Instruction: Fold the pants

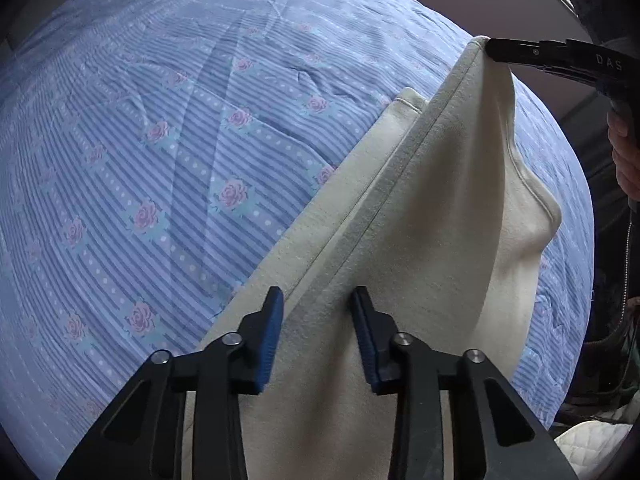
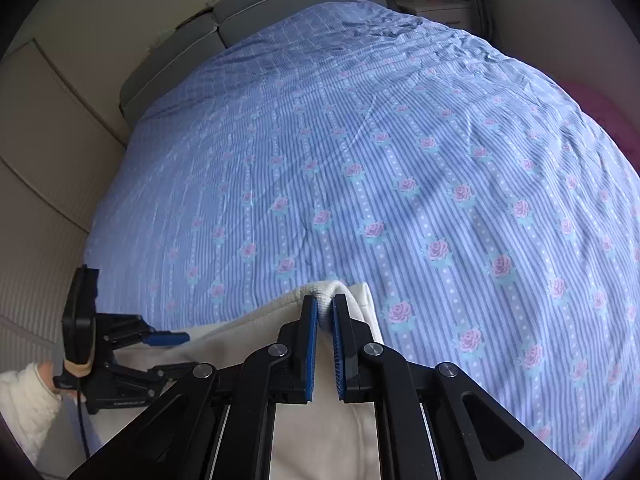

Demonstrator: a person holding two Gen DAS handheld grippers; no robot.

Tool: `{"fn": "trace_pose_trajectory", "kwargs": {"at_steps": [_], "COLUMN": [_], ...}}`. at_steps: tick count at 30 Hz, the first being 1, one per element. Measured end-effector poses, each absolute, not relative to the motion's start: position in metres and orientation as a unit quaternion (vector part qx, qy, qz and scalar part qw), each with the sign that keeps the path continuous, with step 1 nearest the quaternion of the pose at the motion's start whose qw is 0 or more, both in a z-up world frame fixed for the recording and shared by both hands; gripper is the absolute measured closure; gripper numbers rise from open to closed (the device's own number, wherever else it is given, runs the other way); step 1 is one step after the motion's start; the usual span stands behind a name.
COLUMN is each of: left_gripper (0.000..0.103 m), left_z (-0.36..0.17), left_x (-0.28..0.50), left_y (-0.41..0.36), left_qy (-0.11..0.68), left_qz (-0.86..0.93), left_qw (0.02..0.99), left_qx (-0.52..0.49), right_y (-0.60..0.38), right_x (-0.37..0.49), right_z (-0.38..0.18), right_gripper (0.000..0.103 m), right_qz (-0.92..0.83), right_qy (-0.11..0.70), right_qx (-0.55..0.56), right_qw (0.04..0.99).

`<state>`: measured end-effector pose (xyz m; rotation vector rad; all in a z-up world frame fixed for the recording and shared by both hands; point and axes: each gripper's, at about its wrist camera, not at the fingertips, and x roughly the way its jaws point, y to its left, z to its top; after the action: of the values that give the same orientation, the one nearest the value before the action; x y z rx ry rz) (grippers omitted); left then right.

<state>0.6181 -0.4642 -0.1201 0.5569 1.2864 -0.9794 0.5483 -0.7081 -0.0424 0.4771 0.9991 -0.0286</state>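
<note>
Between the left gripper point(image 1: 317, 310)'s part-open pads runs the cream fleece pants point(image 1: 400, 240)' seam, rising toward the right gripper point(image 2: 325, 308), clamped on their hem.

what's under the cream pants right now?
The cream pants lie on the blue floral bedspread, one end lifted by the right gripper. Whatever sits beneath the cloth itself is covered.
</note>
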Motion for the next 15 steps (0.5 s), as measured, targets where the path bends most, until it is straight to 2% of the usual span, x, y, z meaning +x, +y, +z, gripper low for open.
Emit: {"fn": "trace_pose_trajectory", "kwargs": {"at_steps": [1,2,7,12,13,14,15], "left_gripper": [0.089,0.094,0.095,0.094,0.093,0.089,0.087], "left_z": [-0.120,-0.117,-0.086,-0.116,-0.116,-0.112,-0.104], "left_x": [0.619,0.618,0.631,0.633,0.627,0.624,0.623], "left_y": [-0.463,-0.463,-0.464,-0.484,-0.485,-0.485,-0.483], "left_qy": [0.567,0.561,0.517,0.544,0.537,0.528,0.521], "left_qz": [-0.430,-0.430,-0.406,-0.371,-0.369,-0.369,-0.371], "left_qw": [0.657,0.661,0.706,0.680,0.685,0.695,0.705], "left_qx": [0.247,0.253,0.264,0.321,0.326,0.320,0.305], "right_y": [-0.709,-0.709,-0.716,-0.724,-0.724,-0.725,-0.726], "right_x": [0.549,0.549,0.563,0.578,0.574,0.567,0.557], "right_z": [-0.042,-0.042,-0.045,-0.064,-0.060,-0.055,-0.049], "right_gripper": [0.095,0.095,0.095,0.091,0.086,0.073,0.067], "right_qz": [-0.016,-0.016,-0.037,-0.064,-0.073,-0.085,-0.094], "right_qy": [0.474,0.473,0.473,0.501,0.501,0.501,0.498], "right_qx": [0.227,0.227,0.225,0.221,0.211,0.197,0.185], "right_qw": [0.851,0.851,0.851,0.834,0.836,0.839,0.842]}}
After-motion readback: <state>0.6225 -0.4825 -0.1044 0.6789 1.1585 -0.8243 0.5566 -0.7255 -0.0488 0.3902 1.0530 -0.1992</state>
